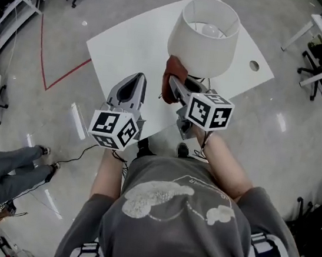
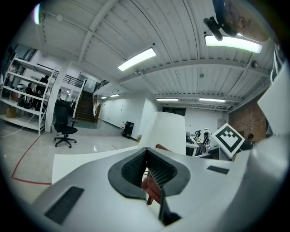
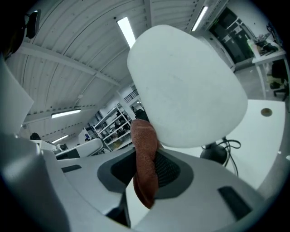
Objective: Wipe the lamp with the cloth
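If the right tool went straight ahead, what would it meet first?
Probably the lampshade, low on its side, with the cloth clamped in the right tool touching first; depth is unclear.

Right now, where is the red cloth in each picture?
Head view: cloth at centre, just under the lampshade, held by the right gripper.
Left gripper view: cloth low centre, seen past the jaws.
Right gripper view: cloth at centre, pinched between the jaws.
Shared landmark: the white lampshade.

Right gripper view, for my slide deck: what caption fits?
Right gripper clamping a rust-brown cloth beside the white drum-shaped lampshade, white table below.
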Available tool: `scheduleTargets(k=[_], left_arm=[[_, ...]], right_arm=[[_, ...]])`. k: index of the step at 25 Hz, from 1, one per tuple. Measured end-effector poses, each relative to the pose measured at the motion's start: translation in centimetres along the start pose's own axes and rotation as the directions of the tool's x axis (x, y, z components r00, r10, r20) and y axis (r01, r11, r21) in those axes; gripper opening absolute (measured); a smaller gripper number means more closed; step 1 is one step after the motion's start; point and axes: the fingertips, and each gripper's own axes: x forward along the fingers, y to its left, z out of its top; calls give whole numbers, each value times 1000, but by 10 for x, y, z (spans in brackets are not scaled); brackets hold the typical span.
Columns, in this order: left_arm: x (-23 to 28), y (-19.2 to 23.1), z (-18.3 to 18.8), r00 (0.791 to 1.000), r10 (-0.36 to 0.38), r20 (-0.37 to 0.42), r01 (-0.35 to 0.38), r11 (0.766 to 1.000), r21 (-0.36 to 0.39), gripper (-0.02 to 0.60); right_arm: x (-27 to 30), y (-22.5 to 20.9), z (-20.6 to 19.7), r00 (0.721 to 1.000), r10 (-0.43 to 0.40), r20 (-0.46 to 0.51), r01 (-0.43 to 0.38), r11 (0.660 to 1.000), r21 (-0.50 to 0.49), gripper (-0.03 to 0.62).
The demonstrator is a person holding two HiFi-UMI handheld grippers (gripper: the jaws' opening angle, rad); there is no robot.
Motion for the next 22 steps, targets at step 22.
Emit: scheduleTargets(k=[22], left_arm=[[-7,-48,83,979,-42,200,30,998,63,8]], right_arm=[[-64,45,91,979,166,116,-144,974,-175,92]])
